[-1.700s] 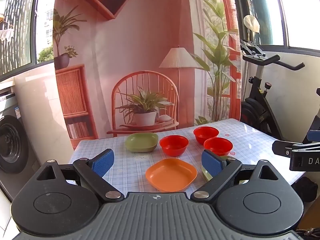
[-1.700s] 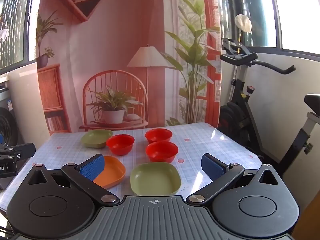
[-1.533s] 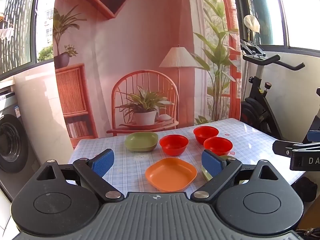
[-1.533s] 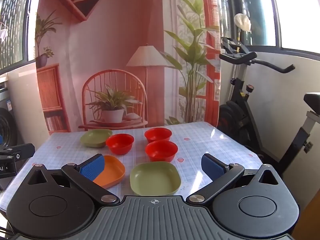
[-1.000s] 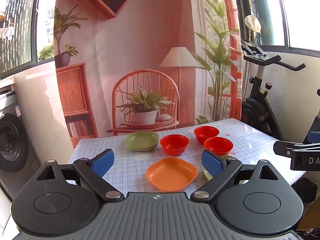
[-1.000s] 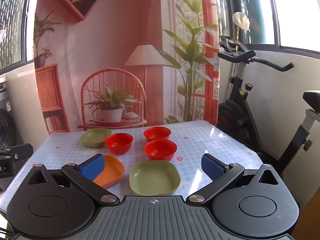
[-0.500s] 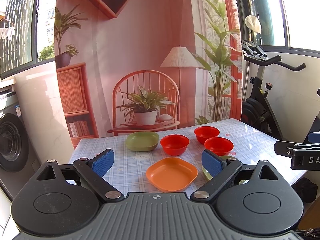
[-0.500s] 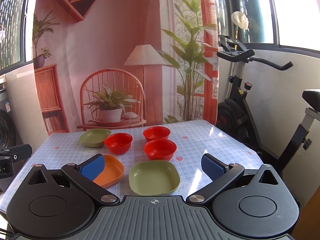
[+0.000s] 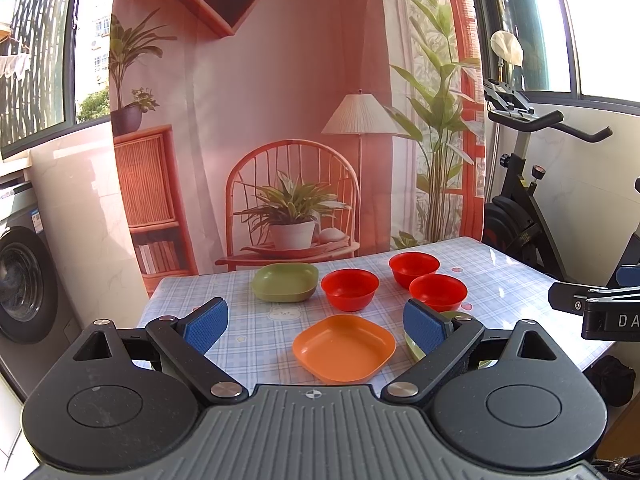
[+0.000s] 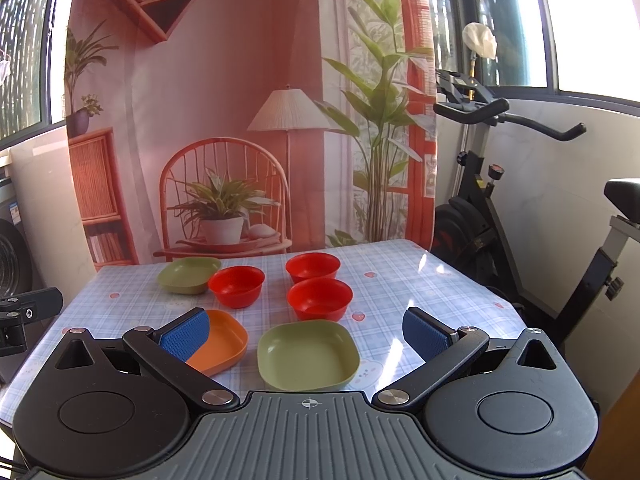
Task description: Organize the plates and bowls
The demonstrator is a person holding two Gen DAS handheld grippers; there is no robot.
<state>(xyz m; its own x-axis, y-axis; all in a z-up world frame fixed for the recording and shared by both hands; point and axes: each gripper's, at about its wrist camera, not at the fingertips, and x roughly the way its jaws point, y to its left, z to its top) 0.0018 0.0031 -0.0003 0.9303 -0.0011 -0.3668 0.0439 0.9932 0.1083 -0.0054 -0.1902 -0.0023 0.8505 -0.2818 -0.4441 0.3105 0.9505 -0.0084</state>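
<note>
On the checked table (image 9: 256,328) lie an orange plate (image 9: 344,347), a far green plate (image 9: 285,281) and a near green plate (image 10: 308,354), mostly hidden behind my finger in the left wrist view (image 9: 412,350). Three red bowls stand behind them: one at middle (image 9: 349,289), one at far right (image 9: 414,267), one nearer right (image 9: 438,291). My left gripper (image 9: 316,326) is open and empty, above the near edge in front of the orange plate. My right gripper (image 10: 306,332) is open and empty, in front of the near green plate.
A printed backdrop (image 9: 280,100) hangs behind the table. An exercise bike (image 10: 500,208) stands to the right. A washing machine (image 9: 20,292) stands at the left. The right gripper's tip shows in the left wrist view (image 9: 592,306).
The right wrist view has shifted slightly, so the dishes sit a little lower and to the left. The left view is almost unchanged. Both grippers stay open.
</note>
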